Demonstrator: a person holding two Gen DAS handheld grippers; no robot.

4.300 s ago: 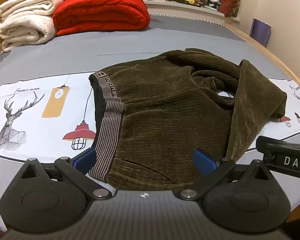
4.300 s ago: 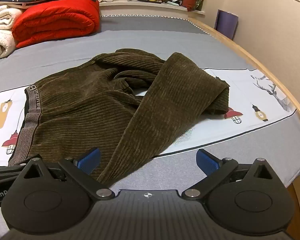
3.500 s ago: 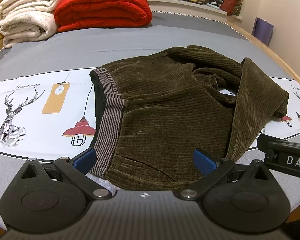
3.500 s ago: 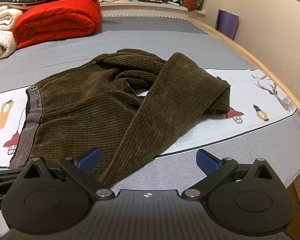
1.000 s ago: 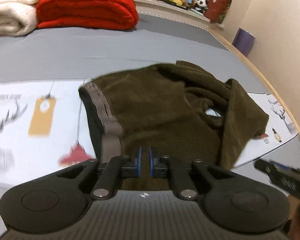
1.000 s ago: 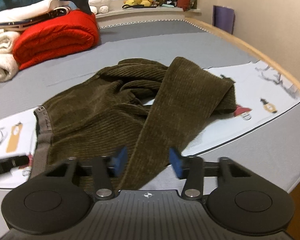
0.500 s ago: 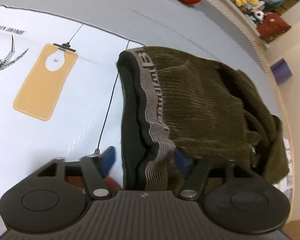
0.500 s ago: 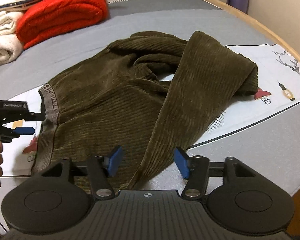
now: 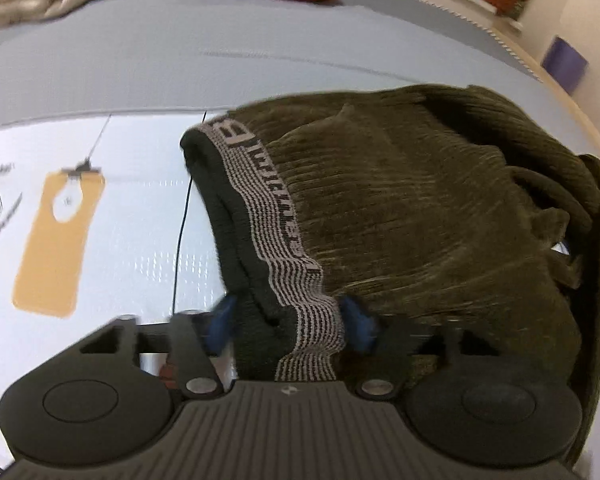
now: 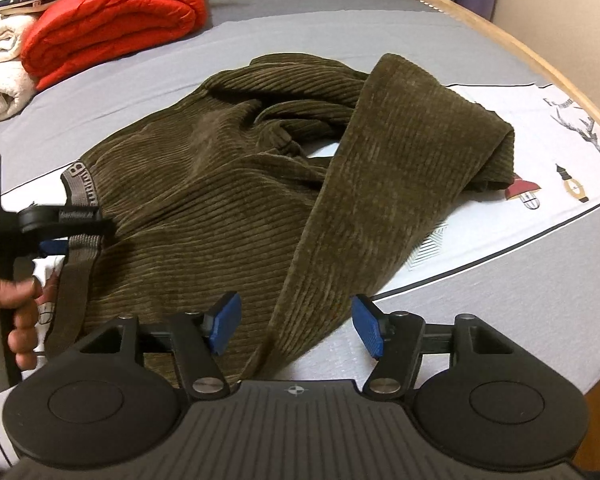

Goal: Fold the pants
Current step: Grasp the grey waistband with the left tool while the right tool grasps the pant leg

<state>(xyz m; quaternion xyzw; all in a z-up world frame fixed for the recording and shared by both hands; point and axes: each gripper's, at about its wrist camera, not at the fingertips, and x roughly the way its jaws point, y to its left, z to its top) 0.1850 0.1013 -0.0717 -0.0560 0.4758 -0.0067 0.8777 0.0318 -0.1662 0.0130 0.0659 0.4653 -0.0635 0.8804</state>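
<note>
The pants [image 10: 236, 184], thick olive corduroy, lie crumpled across the near half of the bed [image 10: 300, 20], waistband [image 9: 276, 240] toward its left edge and one leg [image 10: 380, 160] doubled back diagonally toward the near edge. They look soft and fairly heavy, likely to drape and sag rather than hold a crease, with enough nap to resist slipping; the ribbed elastic waistband is the firmest place to take hold, and the leg's hem the other. The left gripper [image 9: 288, 320] has its blue pads narrowed around the waistband, fabric bunched between them, though blur hides whether they actually pinch it. The right gripper [image 10: 296, 324] stands wide apart, straddling the leg's near end. Four seconds ago both grippers hung wide open short of the pants; since then the left has moved in onto the waistband.
</note>
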